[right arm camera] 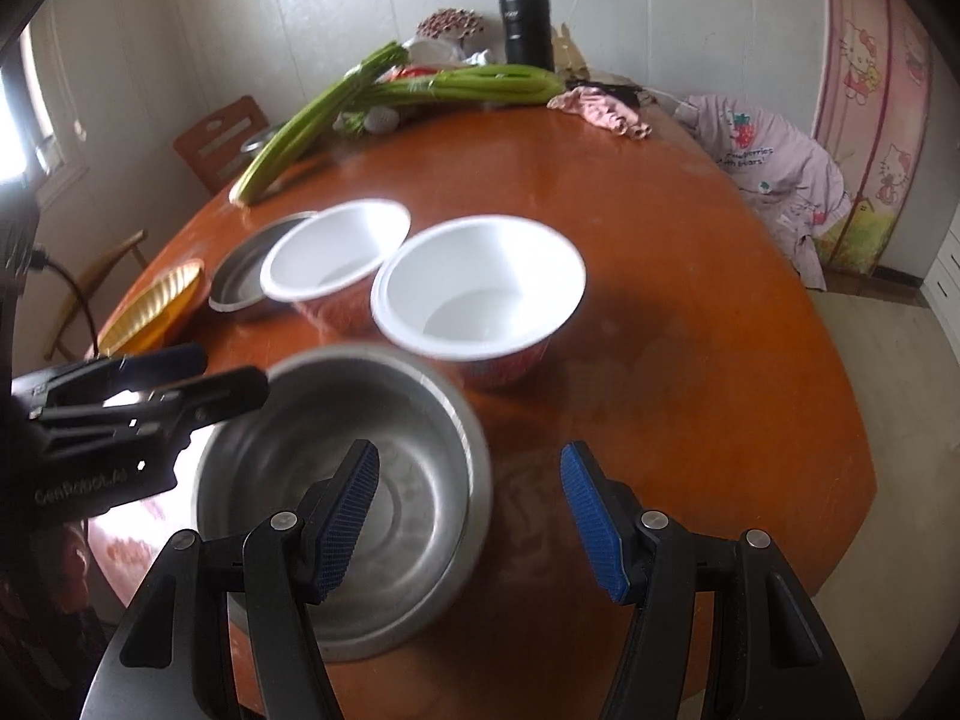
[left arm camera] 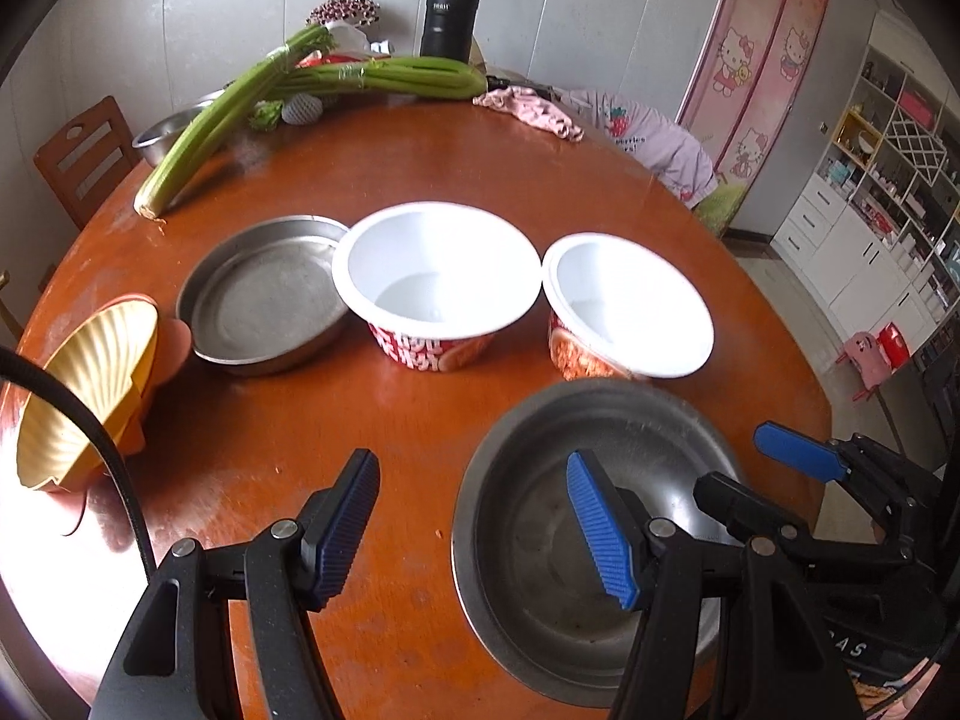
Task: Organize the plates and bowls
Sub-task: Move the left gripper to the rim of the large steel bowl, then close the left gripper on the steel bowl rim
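A round, glossy red-brown wooden table (left arm camera: 420,168) fills the scene, glare washing out its near left edge. Grey panelled walls behind, a pink cartoon-cat wardrobe (left arm camera: 762,54) to the right, white shelving (left arm camera: 888,180) beyond it. A wooden chair (left arm camera: 81,150) sits at the far left, and a lilac printed garment (left arm camera: 654,138) hangs over something at the far right rim.

On the table, in a row: a shallow round steel plate (left arm camera: 264,294), just beside it a large white paper bowl with red print (left arm camera: 438,282), then a smaller white paper bowl with red print (left arm camera: 627,306). At the left edge a ribbed yellow plastic bowl (left arm camera: 90,384) lies tipped on its side. Nearest the cameras sits a deep round steel basin (right arm camera: 342,492).

The left gripper (left arm camera: 474,528) hangs with jaws apart, nothing between them, one blue pad over the basin's left rim. The right gripper (right arm camera: 471,516) is spread too, empty, its left finger over the basin's interior.

Far side: long green celery stalks (left arm camera: 312,84), a black insulated flask (left arm camera: 447,15), a crumpled pink cloth (left arm camera: 528,111).

Another steel bowl (left arm camera: 165,132) is half hidden behind the celery. The right wrist view is blurred; the bowls' print can't be read.
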